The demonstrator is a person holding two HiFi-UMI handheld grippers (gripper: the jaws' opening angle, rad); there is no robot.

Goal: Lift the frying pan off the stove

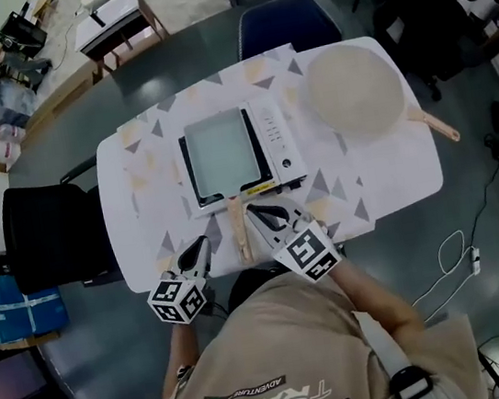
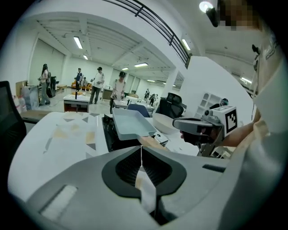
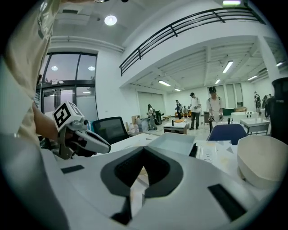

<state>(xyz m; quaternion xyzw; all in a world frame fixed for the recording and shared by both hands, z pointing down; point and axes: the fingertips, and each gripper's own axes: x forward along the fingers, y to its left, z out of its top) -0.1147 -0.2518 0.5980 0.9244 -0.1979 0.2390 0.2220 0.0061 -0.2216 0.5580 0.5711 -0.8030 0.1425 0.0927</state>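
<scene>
A rectangular grey frying pan sits on a white portable stove at the middle of the table. Its wooden handle points toward me. My left gripper is at the table's near edge, left of the handle, with its jaws shut and empty. My right gripper is just right of the handle, close to the stove's front, and also looks shut with nothing held. In the left gripper view the pan lies ahead of the shut jaws, with the right gripper to the right. The right gripper view shows the pan beyond its jaws.
A round beige pan with a wooden handle lies on the patterned tablecloth right of the stove. A black chair stands at the table's left and a blue chair at its far side. People stand in the room's background.
</scene>
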